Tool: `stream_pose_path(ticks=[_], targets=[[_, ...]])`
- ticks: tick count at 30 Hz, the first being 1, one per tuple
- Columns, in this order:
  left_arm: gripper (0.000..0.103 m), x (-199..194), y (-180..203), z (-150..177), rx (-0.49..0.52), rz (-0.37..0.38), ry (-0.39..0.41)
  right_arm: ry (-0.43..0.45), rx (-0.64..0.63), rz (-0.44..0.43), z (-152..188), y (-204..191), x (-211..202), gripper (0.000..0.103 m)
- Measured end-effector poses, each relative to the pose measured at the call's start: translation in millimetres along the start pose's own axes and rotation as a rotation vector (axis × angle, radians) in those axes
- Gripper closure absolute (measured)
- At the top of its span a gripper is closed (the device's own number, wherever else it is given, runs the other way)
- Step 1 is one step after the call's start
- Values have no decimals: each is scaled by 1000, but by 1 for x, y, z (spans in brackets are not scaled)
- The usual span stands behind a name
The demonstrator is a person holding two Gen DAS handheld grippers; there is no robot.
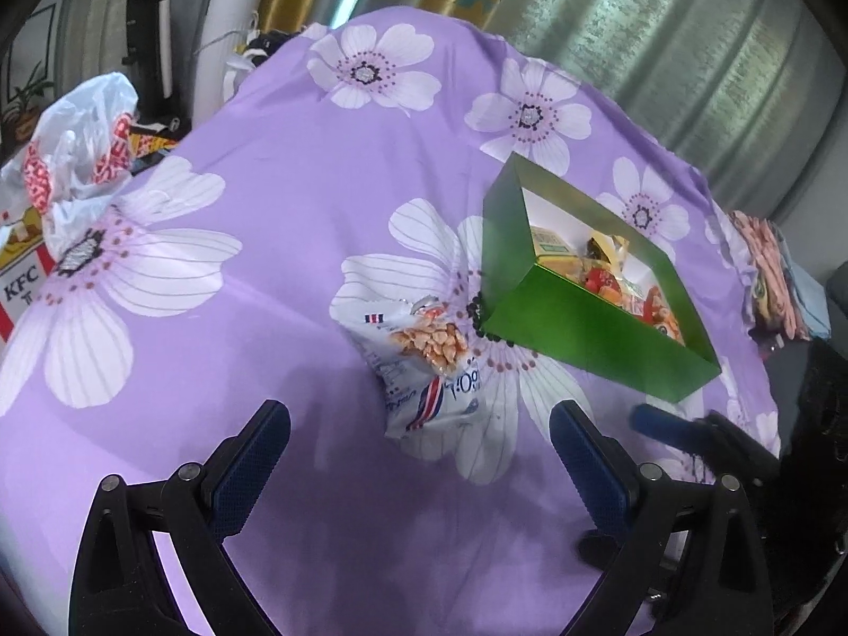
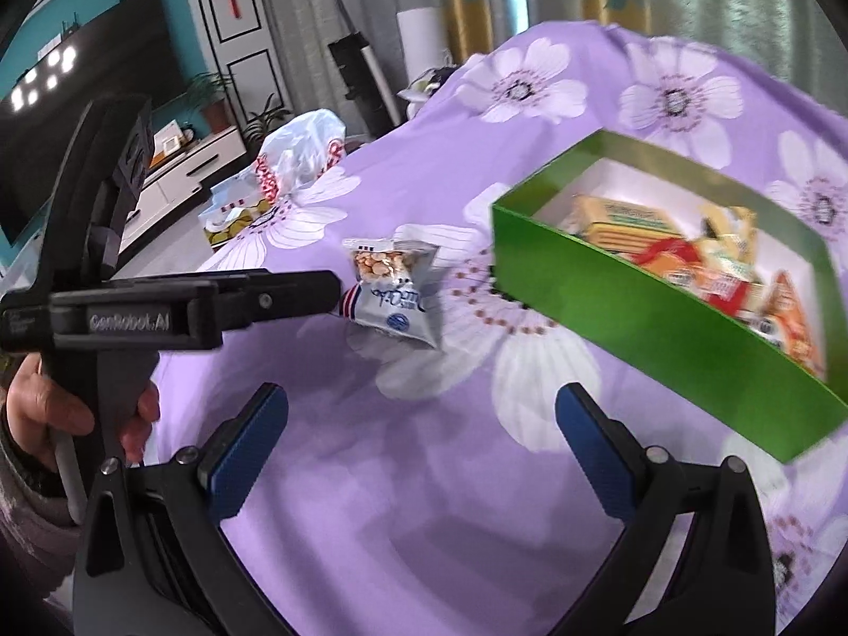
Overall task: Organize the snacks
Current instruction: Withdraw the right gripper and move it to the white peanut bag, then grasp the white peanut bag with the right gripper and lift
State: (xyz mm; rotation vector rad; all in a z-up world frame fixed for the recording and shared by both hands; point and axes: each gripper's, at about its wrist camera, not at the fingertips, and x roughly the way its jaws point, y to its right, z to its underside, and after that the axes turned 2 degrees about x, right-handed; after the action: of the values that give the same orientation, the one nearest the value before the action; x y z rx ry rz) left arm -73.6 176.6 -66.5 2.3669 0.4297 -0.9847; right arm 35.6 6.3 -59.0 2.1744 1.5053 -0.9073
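A white snack packet (image 1: 424,360) printed with biscuits lies on the purple flowered cloth (image 1: 297,244), just left of a green box (image 1: 588,339) that holds several wrapped snacks (image 1: 609,270). My left gripper (image 1: 418,429) hovers open right over the packet's near end, nothing between its fingers. In the right wrist view the same packet (image 2: 395,286) and the green box (image 2: 636,328) show, and the left gripper's body (image 2: 175,312) reaches in from the left, its tip beside the packet. My right gripper (image 2: 424,418) is open and empty above bare cloth, nearer than the packet.
A white plastic bag (image 1: 79,153) with red print sits at the cloth's left edge over a KFC carton (image 1: 21,281). Folded cloth (image 1: 768,275) lies past the right edge. A person's hand (image 2: 47,418) holds the left gripper. A TV and cabinet stand beyond.
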Motion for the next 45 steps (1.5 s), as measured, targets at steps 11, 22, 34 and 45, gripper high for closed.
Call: stream_pose_path(ticks=[11, 22, 34, 45], targets=[[8, 39, -10, -16, -41, 42, -73, -62, 2, -133, -32, 1, 74, 8], [45, 57, -17, -24, -47, 120, -143, -136, 3, -278, -46, -5, 108, 39], [54, 41, -10, -22, -44, 163, -147, -115, 5, -304, -40, -2, 95, 52], [54, 0, 50, -21, 73, 180, -65, -6, -1, -257, -30, -1, 28, 53]])
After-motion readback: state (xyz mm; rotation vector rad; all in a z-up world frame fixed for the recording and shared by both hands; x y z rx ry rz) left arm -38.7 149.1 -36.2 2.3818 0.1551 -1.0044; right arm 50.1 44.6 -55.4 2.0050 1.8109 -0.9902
